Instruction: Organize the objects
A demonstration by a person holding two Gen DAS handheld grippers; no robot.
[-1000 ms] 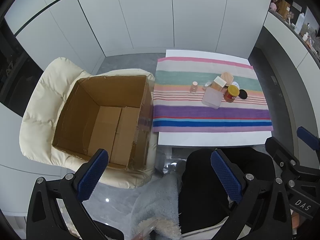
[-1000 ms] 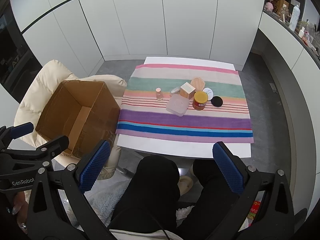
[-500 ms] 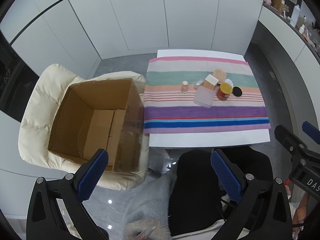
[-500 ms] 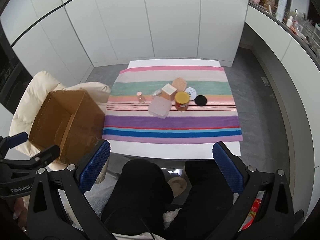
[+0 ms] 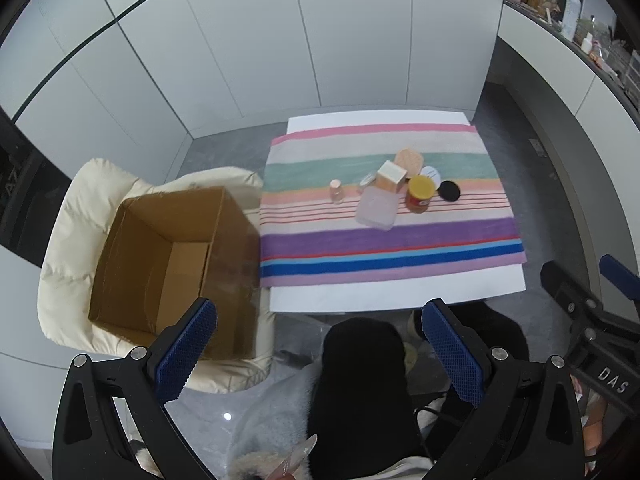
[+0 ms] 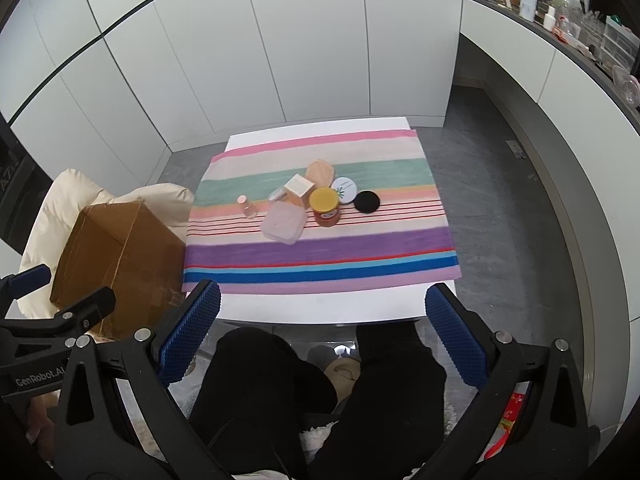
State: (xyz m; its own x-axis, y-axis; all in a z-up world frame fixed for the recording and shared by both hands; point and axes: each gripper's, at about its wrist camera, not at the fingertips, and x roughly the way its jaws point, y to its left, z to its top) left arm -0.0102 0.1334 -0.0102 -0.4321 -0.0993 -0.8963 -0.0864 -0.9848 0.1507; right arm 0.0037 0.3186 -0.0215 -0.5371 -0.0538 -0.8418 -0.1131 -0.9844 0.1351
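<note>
Both views are pulled back and up since a second ago, the left tongs [image 5: 318,346] and right tongs [image 6: 322,330] are held wide open and empty, and the clutter mid-frame and the box [image 5: 168,268] at lower left are left untouched, so sorting looks not yet started.

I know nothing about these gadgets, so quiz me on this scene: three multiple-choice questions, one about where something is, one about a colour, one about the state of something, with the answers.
1. Where does the cardboard box sit?
A. On the striped cloth
B. On a cream padded chair beside the table
C. On the shelf along the wall

2. What colour is the lid of the jar?
A. Yellow
B. Green
C. Blue

3. How do the two grippers stand?
A. Both shut on the jar
B. One holds the small bottle
C. Both open and holding nothing

Answers:
1 B: the box rests on the cream chair, left of the white table.
2 A: the lid is yellow over an orange-brown body.
3 C: the left gripper and right gripper have their blue pads spread wide, well short of the striped cloth.
</note>
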